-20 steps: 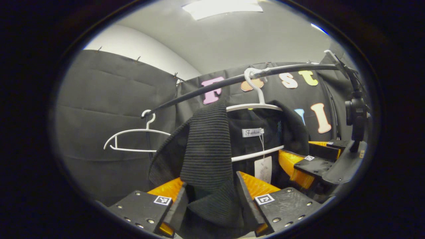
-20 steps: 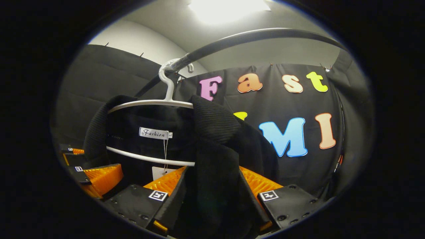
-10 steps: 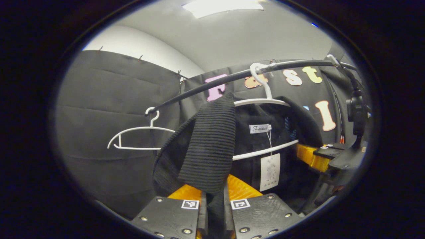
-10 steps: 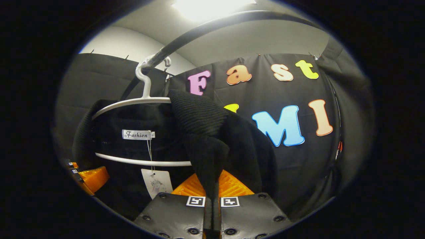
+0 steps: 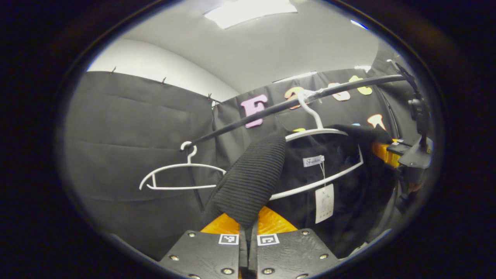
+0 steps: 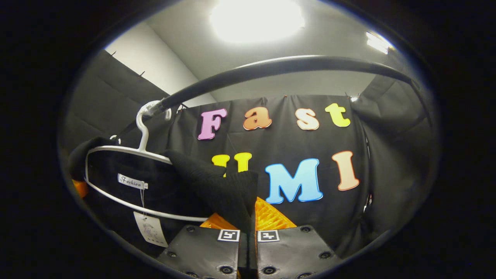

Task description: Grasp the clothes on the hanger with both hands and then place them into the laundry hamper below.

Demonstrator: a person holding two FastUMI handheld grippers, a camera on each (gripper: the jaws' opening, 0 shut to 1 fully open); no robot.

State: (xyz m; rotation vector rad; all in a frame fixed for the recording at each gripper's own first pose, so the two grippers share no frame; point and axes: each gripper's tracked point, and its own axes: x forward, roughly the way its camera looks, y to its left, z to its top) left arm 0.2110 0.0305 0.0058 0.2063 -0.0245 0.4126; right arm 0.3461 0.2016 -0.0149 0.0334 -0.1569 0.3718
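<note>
Left gripper view: left gripper (image 5: 248,228) clamped on black knit garment (image 5: 250,182), ribbed shoulder pinched between both jaws at bottom centre. Right gripper (image 6: 248,223) likewise closed on the other shoulder fold. Risk: garment is draped on white hanger (image 5: 321,133), hooked on black rail (image 5: 271,110); a straight downward pull could snag on the hanger's ends, or drag it along. Farther left, empty hanger (image 5: 182,180).
</note>
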